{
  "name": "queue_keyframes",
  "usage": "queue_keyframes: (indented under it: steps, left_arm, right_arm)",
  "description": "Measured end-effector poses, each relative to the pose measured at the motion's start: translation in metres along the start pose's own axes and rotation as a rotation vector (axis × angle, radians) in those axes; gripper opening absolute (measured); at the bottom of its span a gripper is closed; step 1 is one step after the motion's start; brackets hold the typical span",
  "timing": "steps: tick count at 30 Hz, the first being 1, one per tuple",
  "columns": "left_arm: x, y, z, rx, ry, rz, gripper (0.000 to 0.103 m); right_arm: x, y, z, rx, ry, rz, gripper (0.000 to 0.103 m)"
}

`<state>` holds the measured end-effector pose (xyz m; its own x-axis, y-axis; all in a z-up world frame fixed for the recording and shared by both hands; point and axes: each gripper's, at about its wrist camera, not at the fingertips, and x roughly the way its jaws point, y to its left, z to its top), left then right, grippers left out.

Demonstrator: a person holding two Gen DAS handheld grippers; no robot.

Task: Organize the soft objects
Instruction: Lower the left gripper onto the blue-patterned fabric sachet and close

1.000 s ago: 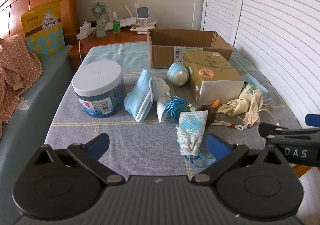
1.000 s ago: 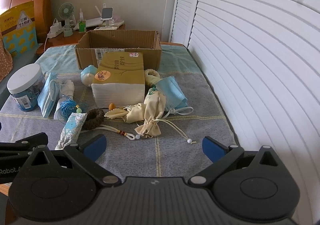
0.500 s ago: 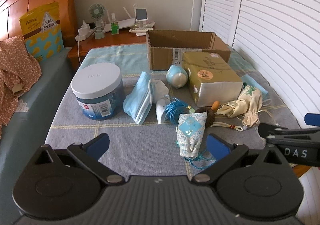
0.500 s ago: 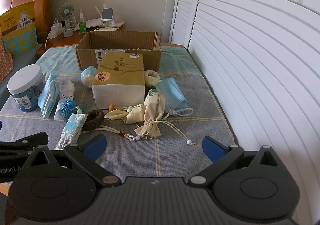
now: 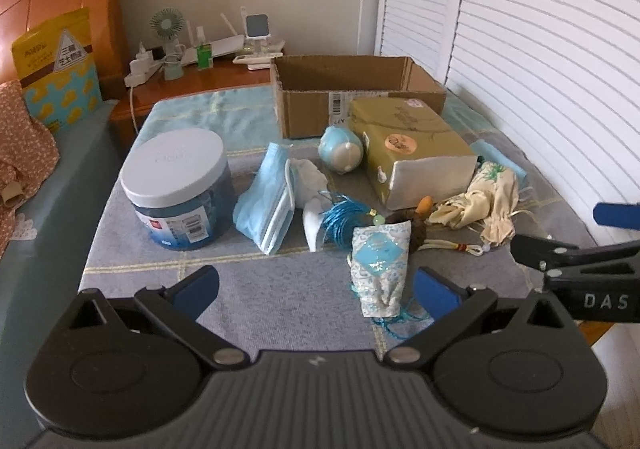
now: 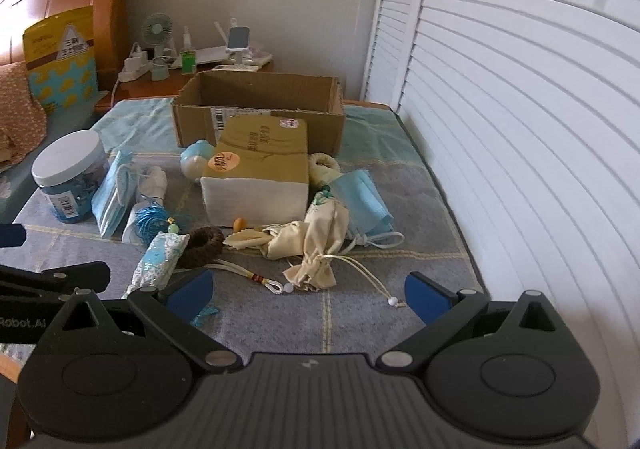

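Grippers, our left [image 5: 316, 291] and right [image 6: 310, 295], both gape wide and empty before the patterned sachet [image 5: 380, 265] and cardboard box [image 6: 260, 105].

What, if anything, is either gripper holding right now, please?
Nothing: the left gripper and right gripper are both open and empty above the blanket.
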<state>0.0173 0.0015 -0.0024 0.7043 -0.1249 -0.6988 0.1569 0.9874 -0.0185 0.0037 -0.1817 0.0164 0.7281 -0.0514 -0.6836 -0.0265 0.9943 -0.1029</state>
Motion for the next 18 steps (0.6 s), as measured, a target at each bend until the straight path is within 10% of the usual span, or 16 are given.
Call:
queue_keyframes:
  steps: [18]
  left_arm:
    - [0.036,-0.002,-0.009,0.053,0.022,-0.129,0.102]
  right_arm:
    - [0.030,-0.018,-0.015,-0.061,-0.015,0.086,0.103]
